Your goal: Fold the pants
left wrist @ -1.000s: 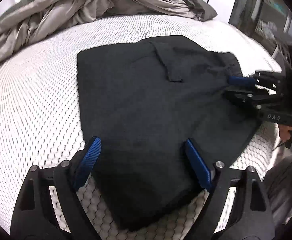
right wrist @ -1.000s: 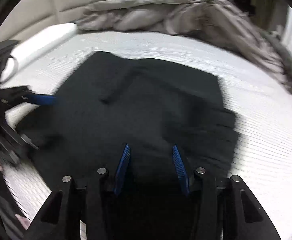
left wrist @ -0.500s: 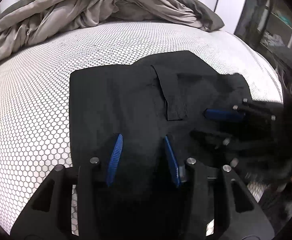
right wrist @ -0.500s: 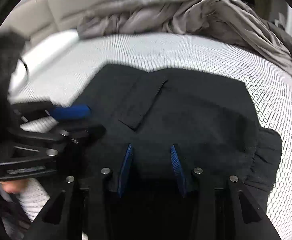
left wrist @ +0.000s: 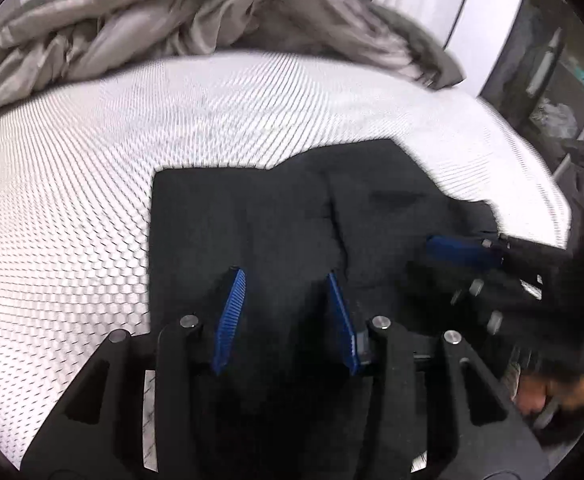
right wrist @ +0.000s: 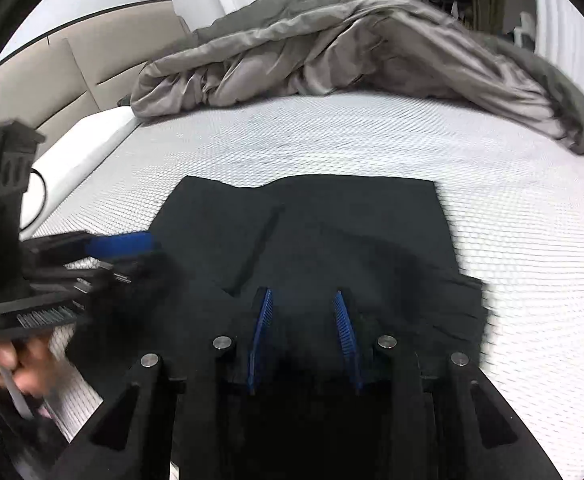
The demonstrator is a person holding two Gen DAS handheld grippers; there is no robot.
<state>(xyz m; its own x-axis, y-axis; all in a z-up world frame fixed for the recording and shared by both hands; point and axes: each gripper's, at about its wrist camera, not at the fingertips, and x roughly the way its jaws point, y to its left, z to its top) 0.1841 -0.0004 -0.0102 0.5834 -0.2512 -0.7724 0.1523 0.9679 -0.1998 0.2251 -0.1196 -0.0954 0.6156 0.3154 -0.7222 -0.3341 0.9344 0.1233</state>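
Note:
Black pants (left wrist: 275, 216) lie on a white honeycomb-patterned mattress (left wrist: 71, 200), folded into a rough rectangle; they also show in the right wrist view (right wrist: 332, 232). My left gripper (left wrist: 283, 288) has its blue pads narrowed around the near edge of the pants, with dark cloth between them. My right gripper (right wrist: 304, 304) grips the near edge of the same pants in the same way. Each gripper shows in the other's view: the right one at the right side (left wrist: 464, 252), the left one at the left side (right wrist: 119, 244).
A crumpled grey duvet (right wrist: 332, 48) is heaped at the far side of the bed. A beige headboard (right wrist: 71, 68) stands at the far left. Dark shelving (left wrist: 552, 72) stands beyond the bed's right edge.
My left gripper went from wide open to closed on the pants' near edge. Both grippers have carried that edge forward over the rest of the pants, which now look shorter.

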